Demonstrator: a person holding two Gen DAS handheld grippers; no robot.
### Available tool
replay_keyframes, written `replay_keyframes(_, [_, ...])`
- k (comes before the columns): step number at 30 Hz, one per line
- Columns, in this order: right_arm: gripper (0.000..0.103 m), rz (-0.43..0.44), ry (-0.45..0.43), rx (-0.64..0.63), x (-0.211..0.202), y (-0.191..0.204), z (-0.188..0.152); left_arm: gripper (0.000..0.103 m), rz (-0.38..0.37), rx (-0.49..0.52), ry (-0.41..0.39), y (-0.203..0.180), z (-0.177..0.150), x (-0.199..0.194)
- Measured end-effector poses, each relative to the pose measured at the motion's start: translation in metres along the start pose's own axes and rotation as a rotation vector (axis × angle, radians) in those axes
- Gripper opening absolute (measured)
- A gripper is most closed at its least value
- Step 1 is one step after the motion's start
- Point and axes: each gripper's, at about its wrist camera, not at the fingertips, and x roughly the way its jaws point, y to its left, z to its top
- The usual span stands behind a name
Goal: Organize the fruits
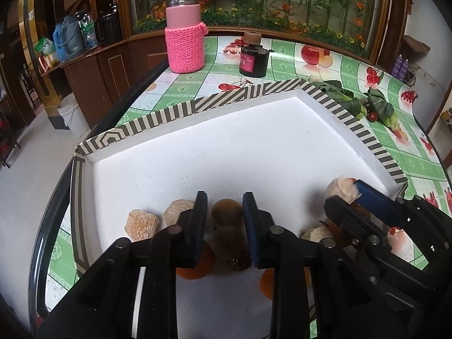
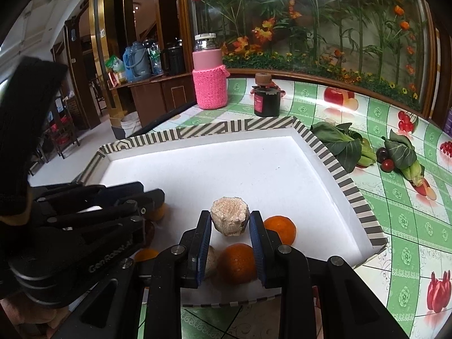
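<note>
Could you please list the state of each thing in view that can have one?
Left tongs: shut on the kiwi.
Right tongs: shut on the beige chunk.
Pink bottle: upright, capped.
Dark jar: upright, stoppered.
Striped tray: flat on the table.

Far ahead of the claw, a pink bottle point(image 1: 185, 28) in a knitted sleeve stands on the fruit-print tablecloth point(image 1: 409, 152), a dark jar point(image 1: 253, 56) just right of it. Beyond-right lie leafy greens point(image 2: 343, 145); behind, a flower display point(image 2: 325, 22).
</note>
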Motion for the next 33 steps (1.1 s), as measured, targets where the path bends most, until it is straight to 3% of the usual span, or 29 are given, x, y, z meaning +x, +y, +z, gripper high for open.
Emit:
replay_keyframes(2, [0.031,-0.002,-0.019,0.003,-0.004,0.0,0.0,0.052,0.013,-0.005,-0.004,0.001,0.0,-0.001])
replay_keyframes(4, [0.032,-0.003,-0.039,0.002,-0.008,0.0,0.0,0.065,0.031,-0.021,-0.016,0.006,0.001,-0.003])
replay_keyframes(8, [0.035,-0.009,-0.061,-0.001,-0.014,0.002,-0.002,0.08,0.032,-0.045,-0.02,0.015,0.0,-0.008])
replay_keyframes(13, [0.035,-0.031,-0.048,-0.039,-0.023,0.006,-0.005,0.081,0.078,-0.014,-0.038,0.017,-0.007,-0.015])
replay_keyframes(21, [0.036,-0.009,-0.011,0.0,-0.043,-0.008,-0.02,0.081,0.046,0.02,-0.088,0.014,-0.021,-0.04])
replay_keyframes(33, [0.04,0.017,-0.021,0.005,-0.061,-0.015,-0.029,0.081,-0.032,0.06,-0.061,-0.011,-0.037,-0.058])
